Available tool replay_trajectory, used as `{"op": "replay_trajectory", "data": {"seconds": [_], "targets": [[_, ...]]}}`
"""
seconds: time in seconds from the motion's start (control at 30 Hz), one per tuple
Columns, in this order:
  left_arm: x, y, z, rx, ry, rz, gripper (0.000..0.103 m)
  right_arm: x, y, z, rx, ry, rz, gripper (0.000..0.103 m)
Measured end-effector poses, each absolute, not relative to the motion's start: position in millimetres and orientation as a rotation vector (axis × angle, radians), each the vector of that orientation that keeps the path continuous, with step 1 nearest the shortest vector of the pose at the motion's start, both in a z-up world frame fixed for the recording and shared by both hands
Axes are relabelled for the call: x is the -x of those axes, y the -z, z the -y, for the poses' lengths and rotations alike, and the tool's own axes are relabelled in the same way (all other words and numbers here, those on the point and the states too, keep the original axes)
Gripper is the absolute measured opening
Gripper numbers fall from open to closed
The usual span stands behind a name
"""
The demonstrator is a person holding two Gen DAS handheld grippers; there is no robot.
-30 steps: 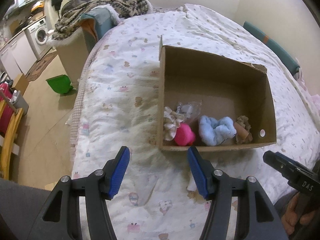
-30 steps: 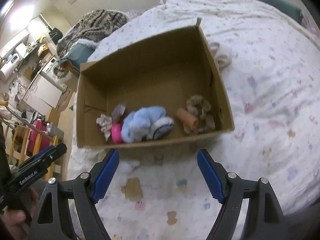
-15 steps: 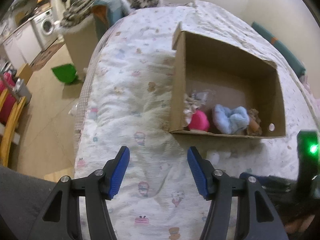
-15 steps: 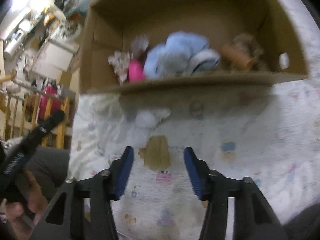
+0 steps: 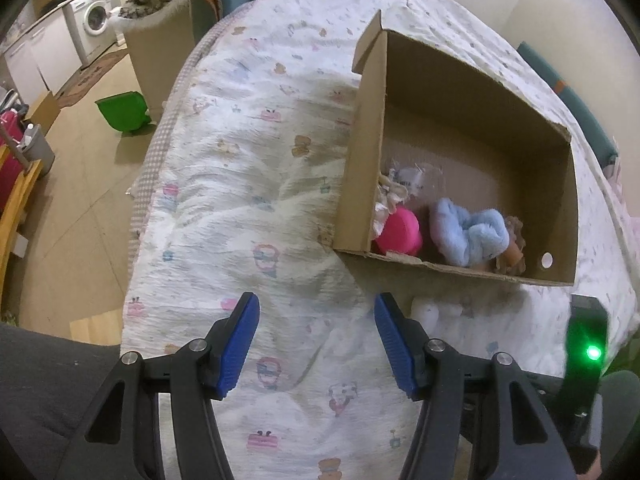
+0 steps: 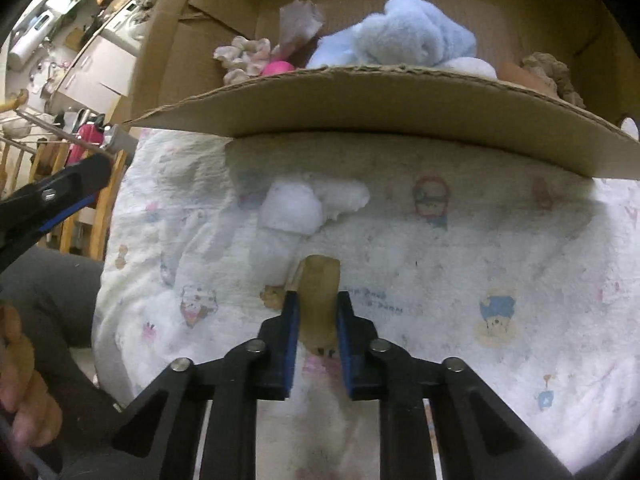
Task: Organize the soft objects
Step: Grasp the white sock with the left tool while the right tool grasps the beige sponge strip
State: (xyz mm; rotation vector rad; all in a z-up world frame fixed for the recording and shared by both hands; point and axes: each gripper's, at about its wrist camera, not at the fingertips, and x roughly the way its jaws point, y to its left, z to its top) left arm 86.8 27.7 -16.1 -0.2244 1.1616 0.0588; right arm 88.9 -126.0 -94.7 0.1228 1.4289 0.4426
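Note:
A cardboard box (image 5: 560, 184) lies on the bed and holds a light blue plush (image 5: 468, 232), a pink soft ball (image 5: 400, 236), a cream scrunchie (image 5: 390, 196) and a brown scrunchie (image 5: 514, 240). My right gripper (image 6: 316, 312) is shut on a tan soft piece (image 6: 320, 292) lying on the quilt just in front of the box (image 6: 380, 104). A white fluffy piece (image 6: 296, 204) lies beside it, and also shows in the left wrist view (image 5: 428, 312). My left gripper (image 5: 316, 340) is open and empty above the quilt, left of the box.
The patterned quilt (image 5: 248, 184) covers the bed. To the left the bed edge drops to the floor, with a green bin (image 5: 124, 112), a washing machine (image 5: 94, 24) and a yellow wooden rack (image 5: 16, 200). A teal cushion (image 5: 568, 104) lies at the far right.
My right gripper has dropped towards the quilt in front of the box and closed on the tan piece. My left gripper has drifted left and back, staying open.

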Motion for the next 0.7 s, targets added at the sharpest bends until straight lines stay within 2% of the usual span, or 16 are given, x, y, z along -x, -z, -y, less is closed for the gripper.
{"op": "replay_trajectory", "data": {"seconds": [0.4, 0.63, 0.67, 0.7], "targets": [[-98, 52, 29, 0.114, 0.141, -1.278, 0.056, -82, 48, 191, -0.254, -0.349, -1.341, 0.015], [-105, 74, 53, 0.078, 0.203, -1.33, 0.056, -87, 52, 215, -0.343, -0.29, -1.333, 0.015], [-107, 77, 55, 0.08, 0.207, -1.335, 0.053, -86, 55, 213, -0.347, -0.287, -1.337, 0.015], [-109, 81, 56, 0.084, 0.211, -1.342, 0.045, -87, 56, 214, -0.35, -0.283, -1.34, 0.015]]}}
